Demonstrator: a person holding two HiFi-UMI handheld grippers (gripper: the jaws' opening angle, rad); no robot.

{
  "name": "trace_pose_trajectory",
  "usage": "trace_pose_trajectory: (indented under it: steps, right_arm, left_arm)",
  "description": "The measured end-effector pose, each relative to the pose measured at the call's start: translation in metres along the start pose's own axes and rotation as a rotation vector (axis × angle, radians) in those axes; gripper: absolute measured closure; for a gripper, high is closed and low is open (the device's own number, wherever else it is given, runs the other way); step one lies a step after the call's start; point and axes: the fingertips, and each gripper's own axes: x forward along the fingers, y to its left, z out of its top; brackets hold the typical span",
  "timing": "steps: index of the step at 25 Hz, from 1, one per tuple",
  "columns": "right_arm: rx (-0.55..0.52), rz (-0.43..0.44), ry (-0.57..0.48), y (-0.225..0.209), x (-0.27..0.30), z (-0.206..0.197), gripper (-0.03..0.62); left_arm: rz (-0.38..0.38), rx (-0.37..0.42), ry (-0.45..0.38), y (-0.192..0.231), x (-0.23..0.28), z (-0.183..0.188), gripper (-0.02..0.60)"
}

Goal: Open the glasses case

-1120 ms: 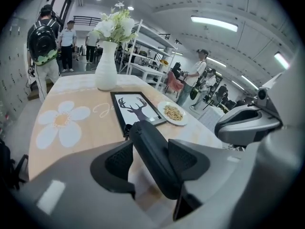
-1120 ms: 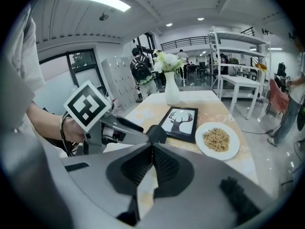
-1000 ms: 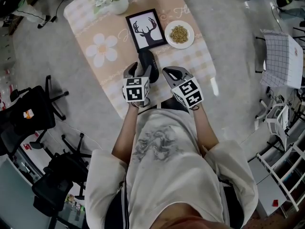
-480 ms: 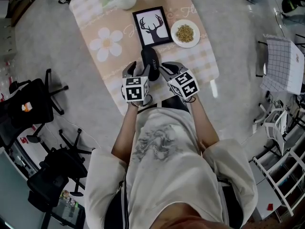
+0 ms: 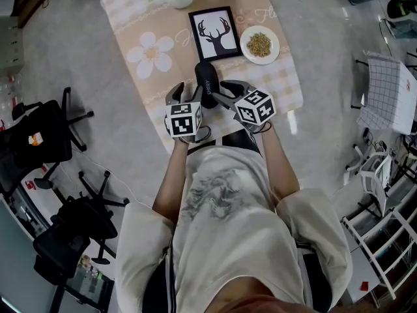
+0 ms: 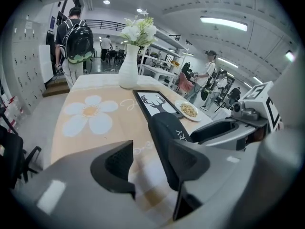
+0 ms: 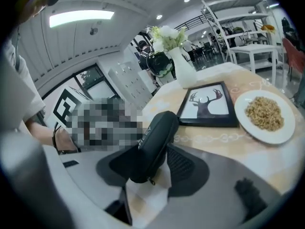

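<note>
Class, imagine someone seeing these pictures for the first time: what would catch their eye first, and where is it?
The black case lies closed on the table, pointing away from the person. Both grippers are at its near end: the right gripper has its jaws opening with the case's end between them, while the left gripper has its jaws apart beside it. Beyond sit a deer picture and a plate of grain.

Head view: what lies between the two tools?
The glasses case lies between the left tool and the right tool, whose opening jaws straddle its near end; the right gripper view shows that.
</note>
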Motion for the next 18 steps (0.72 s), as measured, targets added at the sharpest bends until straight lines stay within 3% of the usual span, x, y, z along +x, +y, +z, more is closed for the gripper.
trace_pose_trajectory:
  steps: [6,12,18]
  right_arm:
    - [-0.038,0.035,0.014,0.010,0.007,0.007,0.399]
    - [-0.075,0.057,0.035,0.022,0.017,0.010,0.399]
    - [-0.113,0.098,0.045,0.038,0.023,0.014,0.399]
  left_arm:
    - [0.021,0.008,-0.006,0.010,-0.002,-0.002,0.357]
    - [-0.039,0.004,-0.063,0.004,-0.015,-0.006,0.357]
    - [-0.047,-0.034,-0.093,0.007,-0.024,-0.006,0.357]
